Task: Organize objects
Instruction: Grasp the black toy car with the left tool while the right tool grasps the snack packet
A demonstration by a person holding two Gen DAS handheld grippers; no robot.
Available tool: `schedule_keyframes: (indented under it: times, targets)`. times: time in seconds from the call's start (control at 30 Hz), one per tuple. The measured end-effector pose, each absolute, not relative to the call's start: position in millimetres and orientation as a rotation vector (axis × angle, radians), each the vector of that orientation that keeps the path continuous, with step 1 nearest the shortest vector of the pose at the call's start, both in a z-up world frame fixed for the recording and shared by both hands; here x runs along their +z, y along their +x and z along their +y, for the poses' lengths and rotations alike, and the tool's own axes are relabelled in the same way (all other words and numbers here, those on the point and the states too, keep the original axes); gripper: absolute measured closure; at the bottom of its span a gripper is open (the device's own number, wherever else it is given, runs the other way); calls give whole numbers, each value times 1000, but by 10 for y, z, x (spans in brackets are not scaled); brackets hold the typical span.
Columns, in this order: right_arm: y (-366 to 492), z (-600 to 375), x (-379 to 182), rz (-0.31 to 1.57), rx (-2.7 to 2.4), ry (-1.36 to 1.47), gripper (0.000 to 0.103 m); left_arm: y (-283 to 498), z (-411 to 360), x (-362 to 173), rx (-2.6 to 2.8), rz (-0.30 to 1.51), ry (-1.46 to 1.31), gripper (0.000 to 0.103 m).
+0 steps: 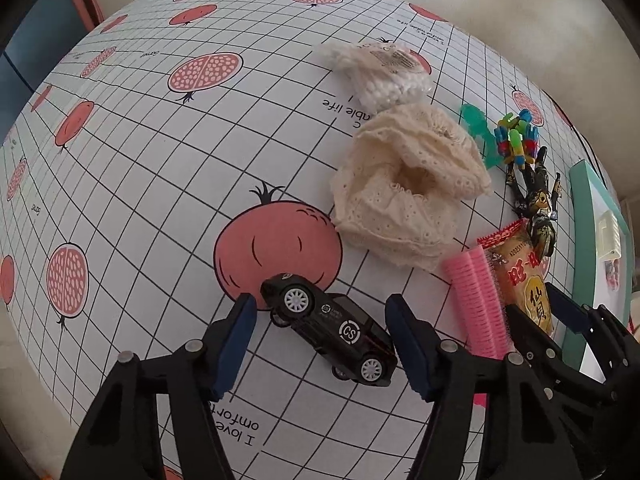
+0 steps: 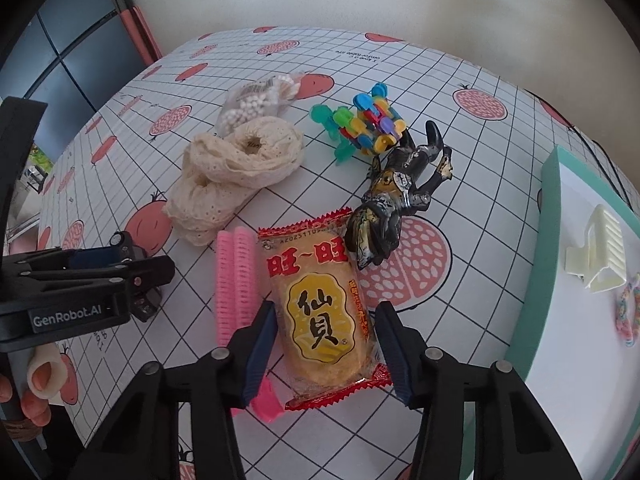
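The black toy car (image 1: 332,330) marked "CS" lies on the table (image 1: 160,160) between the left claw (image 1: 320,344) pads, released; the right claw (image 2: 326,354) straddles the "旺旺 仙贝" cracker packet (image 2: 320,316), not visibly clamped. Only a clip (image 2: 596,256) sits in the tray (image 2: 548,208); most sorting remains. The tool reads "GenRobot.AI"

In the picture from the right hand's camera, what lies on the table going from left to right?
Lace cloth → pink hair roller → snack packet → dark toy figure → teal tray with a cream hair clip.
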State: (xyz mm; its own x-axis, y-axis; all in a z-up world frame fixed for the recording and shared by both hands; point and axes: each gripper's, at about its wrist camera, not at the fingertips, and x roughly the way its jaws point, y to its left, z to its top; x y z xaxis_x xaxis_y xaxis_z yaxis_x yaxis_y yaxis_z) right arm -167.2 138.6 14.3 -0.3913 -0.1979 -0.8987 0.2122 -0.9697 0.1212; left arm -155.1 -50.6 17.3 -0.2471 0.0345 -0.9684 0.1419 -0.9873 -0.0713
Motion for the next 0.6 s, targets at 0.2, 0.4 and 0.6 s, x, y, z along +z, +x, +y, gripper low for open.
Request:
schedule_keyframes:
  times: [0.2,0.4,0.6]
  targets:
    - [-1667,1367,133,47,-2433,1557,59,-1589,-438,168,-2426,168,1874,48]
    - [-1658,1360,143,41,-2419,1546,62,-1641,-410,193,-2444,154,1868,70]
    - [-1634,1374,206,24,-2419,1521,63,-1671,-436,207,-2446,163,1863,74]
